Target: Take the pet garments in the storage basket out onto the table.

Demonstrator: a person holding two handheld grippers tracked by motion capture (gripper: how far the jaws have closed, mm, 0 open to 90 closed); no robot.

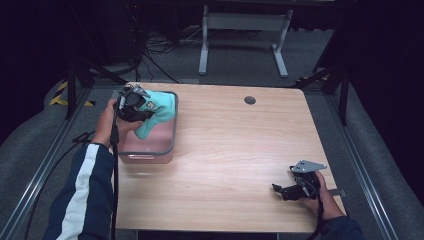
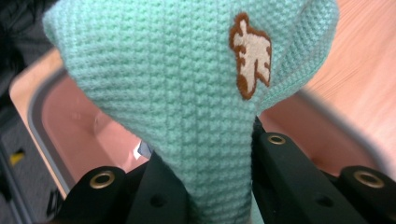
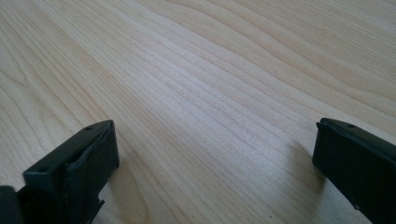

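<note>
So over at about 9 o'clock on the wooden table (image 1: 235,150) sits a pinkish plastic bin (image 1: 150,148) with a grey rim, close to the table's left edge, and the left gripper (image 1: 142,106) hangs right above it, held in the person's left hand (image 1: 109,121), which comes out of a dark sleeve with a white stripe (image 1: 85,192). Its jaws are clamped together on a mint-green knitted cloth (image 1: 161,114), which drapes from the gripper down into the bin and bunches up toward the bin's far end at roughly 11 o'clock. In the left gripper view you can see the knit (image 2: 187,93) pinched tight between the two black jaws, and there's a small brown-and-cream embroidered patch (image 2: 251,55) on it up at about 1 o'clock, with the bin's pink floor (image 2: 88,130) showing underneath. Farther across, a small dark round grommet (image 1: 250,100) is set into the tabletop near the far edge, around 12 o'clock. Down at about 4 o'clock, well apart from the bin, the right gripper (image 1: 282,189) sits low over bare wood in the person's right hand (image 1: 322,197), pointing toward 9 o'clock. Its jaws are spread wide apart with nothing between them, just wood grain (image 3: 215,107) in the right gripper view.
</note>
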